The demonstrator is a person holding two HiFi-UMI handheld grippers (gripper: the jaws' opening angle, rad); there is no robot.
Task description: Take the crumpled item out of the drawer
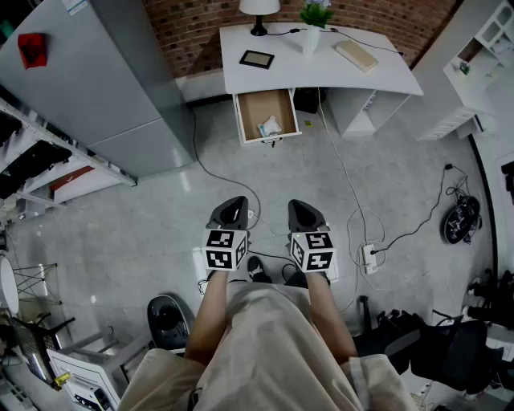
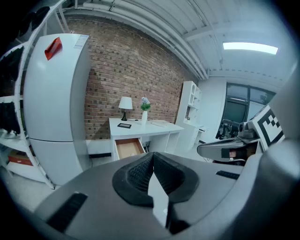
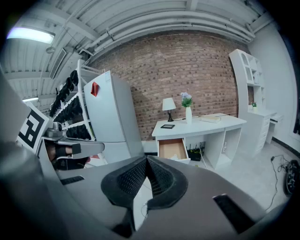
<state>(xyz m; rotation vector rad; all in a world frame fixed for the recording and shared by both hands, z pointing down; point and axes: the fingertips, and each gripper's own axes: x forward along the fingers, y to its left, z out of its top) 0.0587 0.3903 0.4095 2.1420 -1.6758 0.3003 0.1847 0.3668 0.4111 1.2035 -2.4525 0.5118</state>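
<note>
The open drawer [image 1: 267,115] juts out of the white desk [image 1: 321,68] far ahead of me; its inside is brown. A crumpled white item [image 1: 270,127] lies in its front right part. In the right gripper view the drawer [image 3: 172,149] shows with a bit of the crumpled item [image 3: 174,158] at its front edge. The left gripper view shows the drawer [image 2: 129,147] but not the item. My left gripper [image 1: 233,204] and right gripper [image 1: 302,205] are held side by side over the floor, well short of the desk. Both are shut with nothing between the jaws.
A tall grey fridge [image 1: 96,88] stands left of the desk. On the desk are a lamp [image 1: 259,12], a small tablet [image 1: 256,59], a vase with a plant [image 1: 313,28] and a book [image 1: 356,54]. Cables and a power strip [image 1: 369,257] lie on the floor at right. White shelves [image 1: 474,72] stand at far right.
</note>
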